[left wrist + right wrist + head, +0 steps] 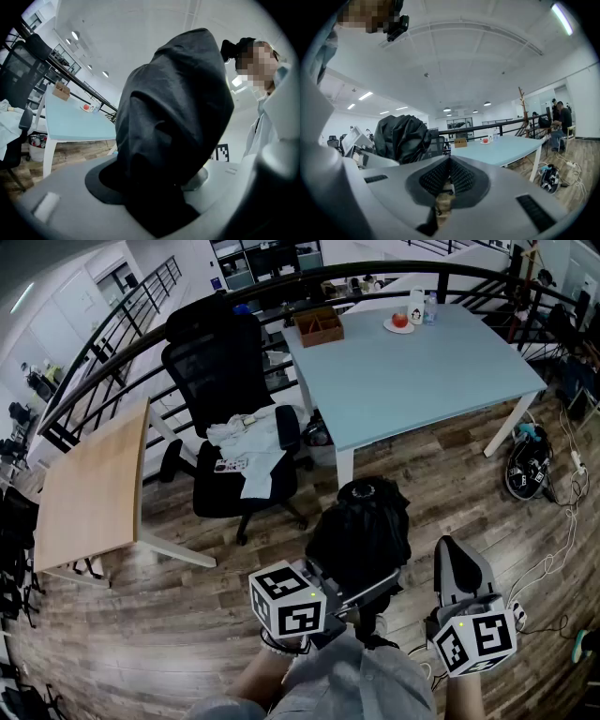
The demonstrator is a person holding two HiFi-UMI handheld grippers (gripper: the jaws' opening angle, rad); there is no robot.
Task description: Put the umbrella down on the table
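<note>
A folded black umbrella (361, 535) stands upright in my left gripper (366, 592), low in the head view and over the wooden floor. In the left gripper view the umbrella (173, 117) fills the space between the jaws of the left gripper (159, 187), which are closed on its lower part. My right gripper (457, 559) hangs to the umbrella's right, apart from it; its pads (461, 176) meet with nothing between them. The right gripper view shows the umbrella (401, 136) at the left. The light-blue table (412, 371) stands ahead, beyond both grippers.
A black office chair (220, 371) with white cloth on its seat stands left of the blue table. A wooden box (319, 326), a plate (400, 322) and a bottle sit at its far edge. A light wooden table (94, 484) is at left, a bag (527, 470) and cables at right.
</note>
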